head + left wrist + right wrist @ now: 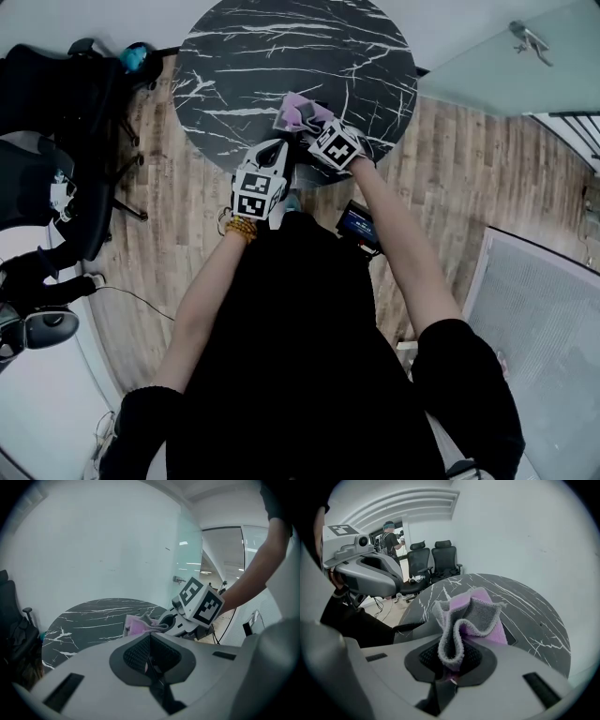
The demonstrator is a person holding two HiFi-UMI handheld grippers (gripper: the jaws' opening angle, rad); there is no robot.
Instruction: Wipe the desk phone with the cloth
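A purple and grey cloth [300, 112] [471, 616] stands bunched up in my right gripper [309, 129] [452, 665], which is shut on its lower fold. The gripper hovers over the near edge of the round black marble table [281, 47] [525, 606]. Below the cloth a dark body with a coiled cord [401, 627] shows; it looks like the desk phone, mostly hidden by the cloth and the jaws. My left gripper [279, 150] [149, 656] sits just left of the right one, shut with nothing in it. From it I see the cloth [138, 626] and the right gripper [187, 616].
Black office chairs [47, 178] [436, 562] stand left of the table, with cables on the wooden floor. A person [389, 538] stands far off behind the chairs. A glass door [506, 56] is at the right. A small device with a blue screen [359, 225] hangs near my waist.
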